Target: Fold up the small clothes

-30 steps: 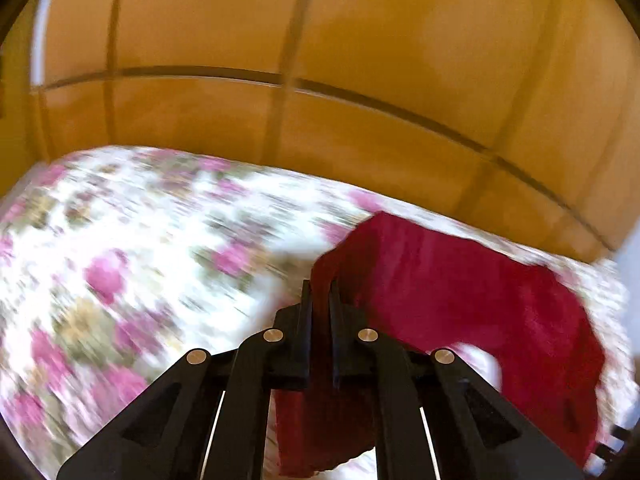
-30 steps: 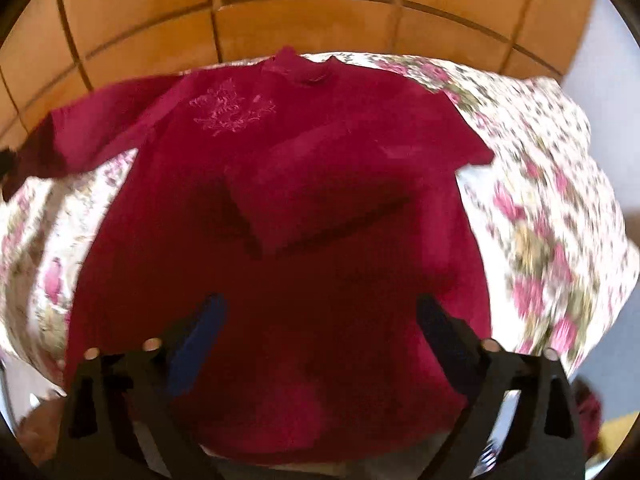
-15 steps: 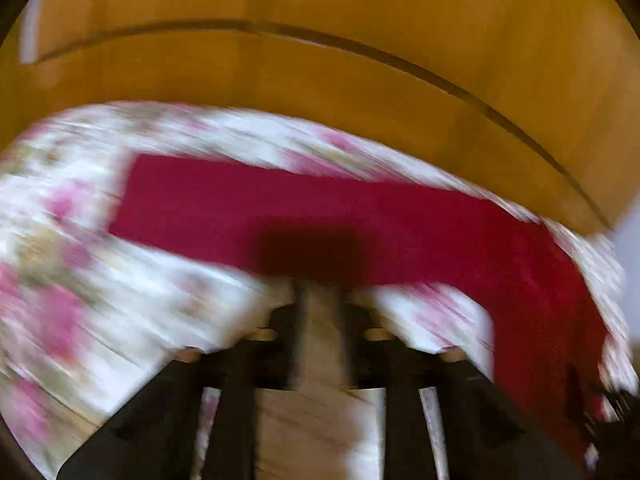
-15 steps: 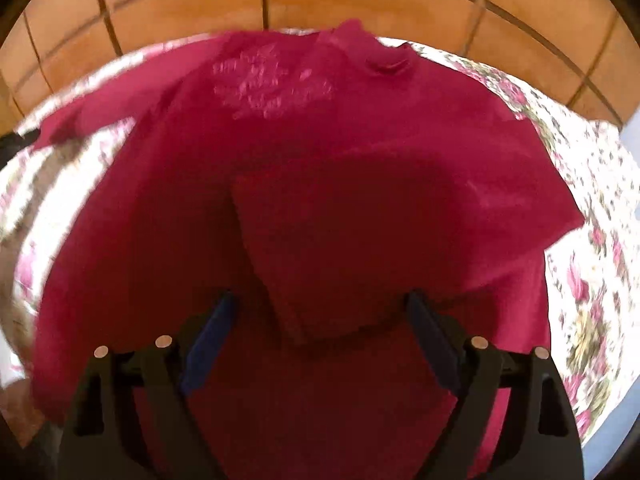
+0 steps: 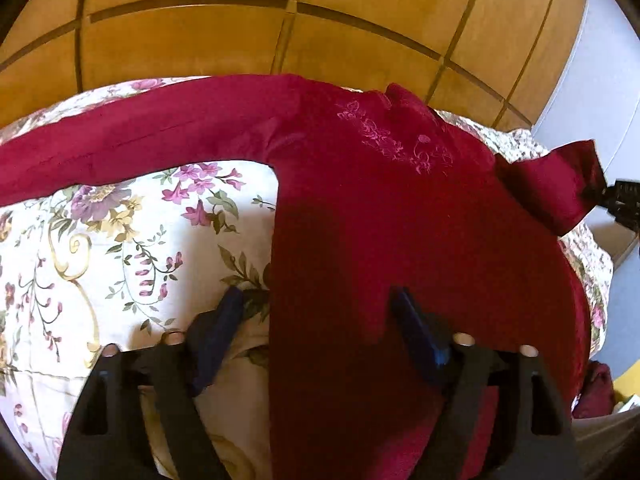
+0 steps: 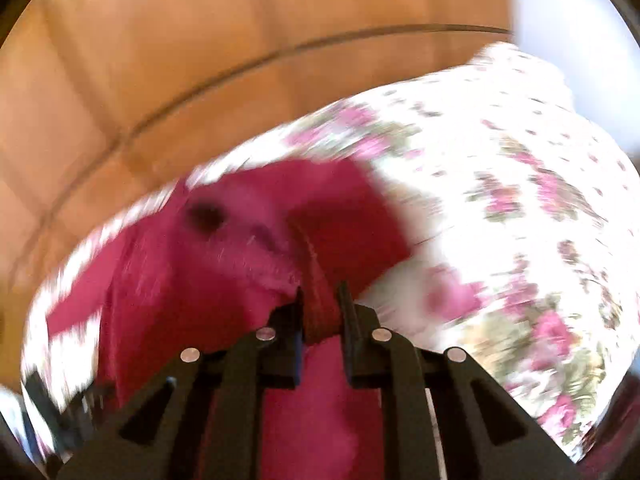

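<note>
Left wrist view: my left gripper (image 5: 316, 312) stands wide, jaws spread and holding nothing, one blue-padded finger over the floral bedsheet (image 5: 120, 248) and the other over the red garment (image 5: 400, 232). The garment lies flat on the sheet. Its left sleeve (image 5: 140, 144) runs out toward the sheet's left edge along the far edge; its body reaches down to the near edge beneath my jaws. Pink embroidery (image 5: 396, 140) marks the chest; I can read no lettering or label on it. At the right edge, the right sleeve (image 5: 552, 188) is lifted off the sheet, its tip at the right gripper (image 5: 622, 202). Wooden panels (image 5: 280, 32) stand behind the bed.

Right wrist view (blurred): my right gripper (image 6: 320, 300) is narrowed onto a fold of the garment's (image 6: 224, 280) sleeve, the cloth pinched between its fingers, with the bedsheet (image 6: 520, 200) to the right.
</note>
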A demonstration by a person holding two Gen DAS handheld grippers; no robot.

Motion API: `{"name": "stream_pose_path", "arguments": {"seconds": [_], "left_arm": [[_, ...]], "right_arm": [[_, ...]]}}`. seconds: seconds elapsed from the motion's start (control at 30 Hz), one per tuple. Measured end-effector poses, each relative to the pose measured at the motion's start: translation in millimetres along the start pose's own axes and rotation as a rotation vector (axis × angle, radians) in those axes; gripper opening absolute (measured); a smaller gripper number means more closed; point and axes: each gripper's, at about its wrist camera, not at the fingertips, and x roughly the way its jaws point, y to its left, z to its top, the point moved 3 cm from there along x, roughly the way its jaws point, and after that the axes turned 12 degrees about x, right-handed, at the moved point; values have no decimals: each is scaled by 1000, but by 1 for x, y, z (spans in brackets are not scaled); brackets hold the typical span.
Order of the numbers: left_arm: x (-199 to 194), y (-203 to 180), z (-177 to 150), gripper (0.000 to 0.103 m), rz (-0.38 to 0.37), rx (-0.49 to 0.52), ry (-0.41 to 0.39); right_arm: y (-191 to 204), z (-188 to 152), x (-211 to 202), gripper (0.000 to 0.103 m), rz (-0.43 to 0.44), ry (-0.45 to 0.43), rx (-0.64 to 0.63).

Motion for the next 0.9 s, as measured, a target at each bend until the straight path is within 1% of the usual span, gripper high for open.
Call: {"name": "stream_pose_path", "arguments": {"seconds": [0.07, 0.13, 0.23, 0.3, 0.33, 0.37, 0.4, 0.43, 0.47, 0.5, 0.57, 0.67, 0.8, 0.9], "left_arm": [[4, 1, 2, 84, 18, 22, 6], [8, 1, 3, 86, 28, 38, 11], [14, 5, 3, 88, 19, 39, 14], [15, 5, 3, 89, 5, 32, 12], [15, 5, 3, 90, -2, 30, 11], [14, 5, 2, 91, -7, 29, 10], [15, 5, 2, 91, -11, 29, 9], [15, 5, 2, 92, -13, 29, 8], [15, 5, 2, 93, -20, 27, 5], [14, 6, 2, 93, -26, 25, 3], [13, 8, 1, 93, -37, 18, -2], [11, 10, 1, 93, -56, 3, -14], [3, 21, 0, 93, -91, -63, -36], [-10, 41, -2, 93, -91, -174, -65]], "right_arm": [[-36, 22, -4, 13, -42, -52, 98], [-67, 33, -5, 13, -84, -78, 180], [-117, 43, -11, 13, -141, -117, 304], [-154, 44, -19, 14, -207, -145, 379], [-166, 42, -23, 19, -243, -154, 406], [-186, 38, -26, 41, -324, -173, 462], [-197, 35, -29, 60, -373, -180, 502], [-211, 28, -33, 79, -421, -190, 569], [-223, 24, -37, 78, -427, -188, 618], [-231, 18, -38, 78, -404, -166, 684], [-230, 15, -40, 79, -364, -132, 737], [-215, 18, -36, 76, -322, -108, 692], [-149, 20, -35, 72, -198, -54, 521], [-97, 9, -31, 72, -150, -16, 380]]}}
